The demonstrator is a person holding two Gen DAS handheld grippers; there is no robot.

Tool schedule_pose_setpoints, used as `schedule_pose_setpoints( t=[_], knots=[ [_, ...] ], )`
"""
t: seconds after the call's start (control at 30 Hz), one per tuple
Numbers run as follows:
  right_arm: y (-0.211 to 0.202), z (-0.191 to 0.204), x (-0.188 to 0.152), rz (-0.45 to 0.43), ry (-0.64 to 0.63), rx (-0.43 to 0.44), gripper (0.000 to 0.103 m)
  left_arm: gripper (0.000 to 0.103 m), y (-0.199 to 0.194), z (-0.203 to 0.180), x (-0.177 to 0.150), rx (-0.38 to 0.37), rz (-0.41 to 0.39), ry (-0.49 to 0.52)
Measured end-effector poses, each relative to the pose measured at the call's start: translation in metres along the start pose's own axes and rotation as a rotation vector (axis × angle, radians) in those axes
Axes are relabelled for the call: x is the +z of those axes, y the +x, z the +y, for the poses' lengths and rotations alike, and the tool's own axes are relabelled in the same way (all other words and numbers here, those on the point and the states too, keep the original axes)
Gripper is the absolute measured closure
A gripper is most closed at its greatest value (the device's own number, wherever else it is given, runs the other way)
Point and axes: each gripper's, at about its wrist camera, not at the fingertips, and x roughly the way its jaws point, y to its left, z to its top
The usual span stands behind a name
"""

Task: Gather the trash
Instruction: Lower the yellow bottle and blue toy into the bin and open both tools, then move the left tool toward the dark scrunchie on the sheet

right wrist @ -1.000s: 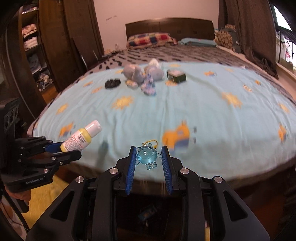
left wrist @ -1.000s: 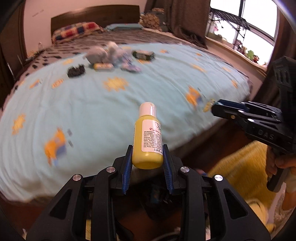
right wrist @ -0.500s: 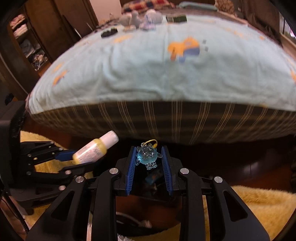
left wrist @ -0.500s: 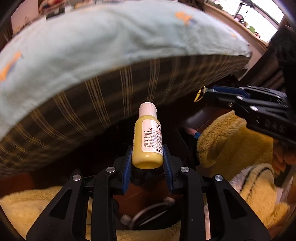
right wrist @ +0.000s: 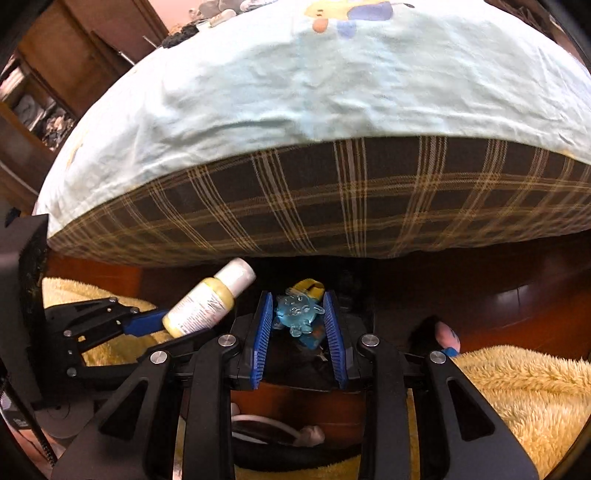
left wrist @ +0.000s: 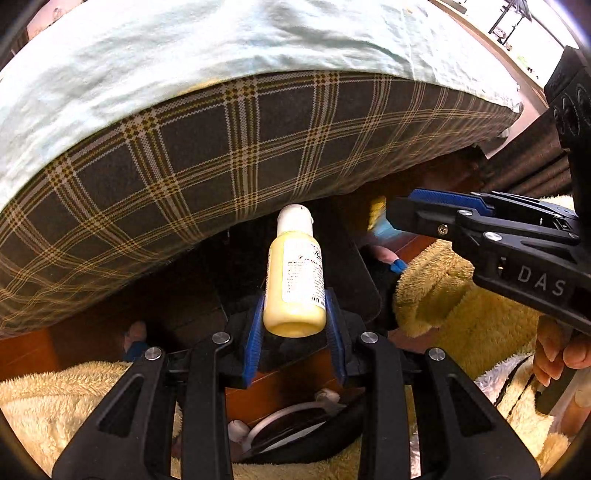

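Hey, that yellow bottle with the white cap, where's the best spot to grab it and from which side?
Grip the yellow bottle low on its body, from the base end, pads on its two opposite sides. The body is wider and straighter than the narrow white cap, so the pads likely seat better there. The left gripper holds it this way now, cap pointing forward.

Daylight comes from the window (left wrist: 517,22) at my far right and glares there. The sheet (right wrist: 332,74) is bright; under the bed (right wrist: 480,277) lies deep shadow. My fisheye bends every edge, with slight blur.
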Motion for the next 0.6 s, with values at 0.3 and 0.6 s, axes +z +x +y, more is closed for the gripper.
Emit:
schedule_pose_setpoints(
  t=[0.3, 0.6],
  knots=[
    [-0.021, -0.01, 0.015, -0.07, 0.009, -0.044, 0.036, 0.046, -0.023, 0.009, 0.003, 0.029, -0.05, 0.004],
    [-0.074, -0.012, 0.039, -0.262, -0.009, -0.078, 0.009, 0.009, -0.084, 0.022, 0.014, 0.072, -0.187, 0.008]
  ],
)
